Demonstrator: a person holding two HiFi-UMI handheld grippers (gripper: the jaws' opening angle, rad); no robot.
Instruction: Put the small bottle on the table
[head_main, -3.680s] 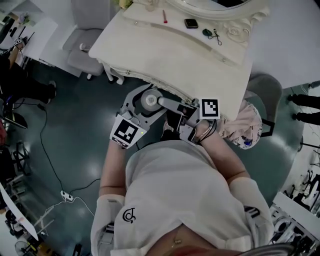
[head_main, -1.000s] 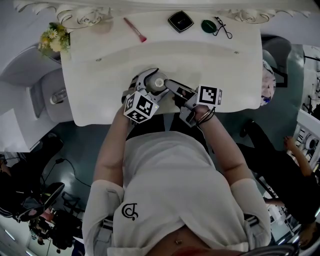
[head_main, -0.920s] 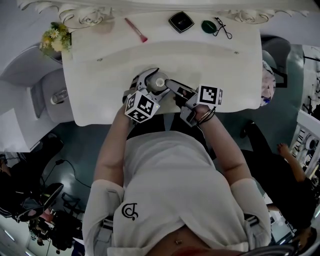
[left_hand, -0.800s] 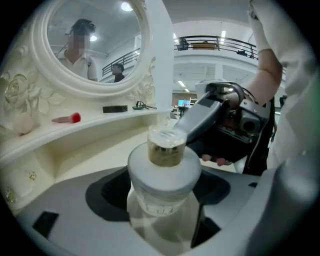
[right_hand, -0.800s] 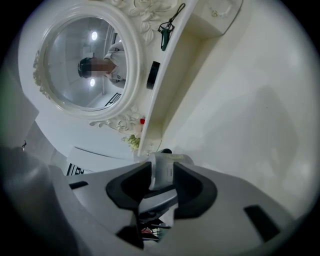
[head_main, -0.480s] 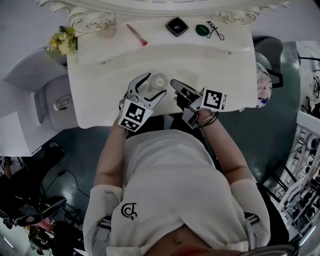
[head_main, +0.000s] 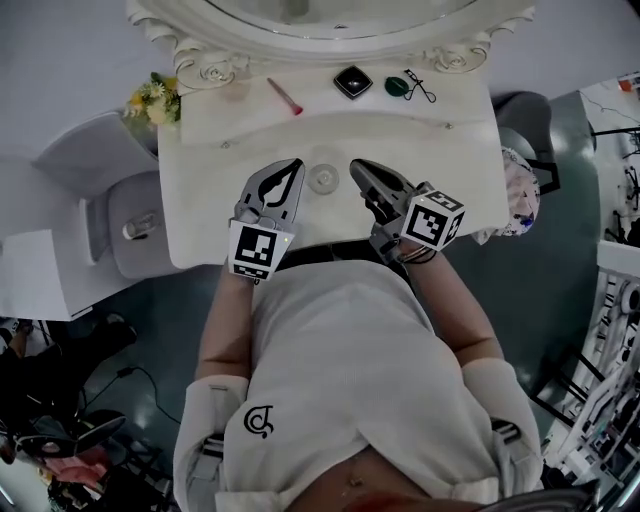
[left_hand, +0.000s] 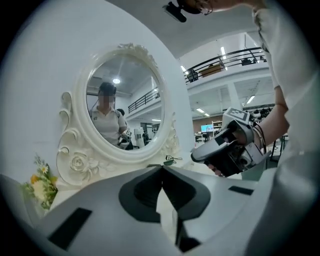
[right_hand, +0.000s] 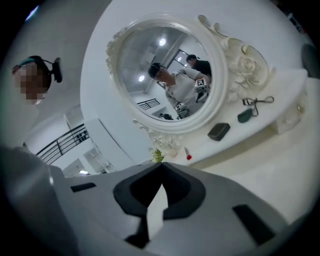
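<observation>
The small clear bottle stands by itself on the white dressing table, seen from above as a round cap. My left gripper lies just to its left, jaws shut and empty. Just to the bottle's right, my right gripper is also shut with nothing in it. Neither touches the bottle. In the left gripper view the shut left gripper points at the mirror, with the right gripper at the right. The right gripper view shows the right gripper closed tip to tip. The bottle is hidden in both gripper views.
An ornate oval mirror stands at the table's back. On the rear shelf lie a pink brush, a black compact, a green item and an eyelash curler. Flowers sit at back left. A grey chair stands left.
The left gripper has let go of the bottle and shut. The right gripper has shut too. Both have drawn apart from the bottle, which now stands alone on the table.
</observation>
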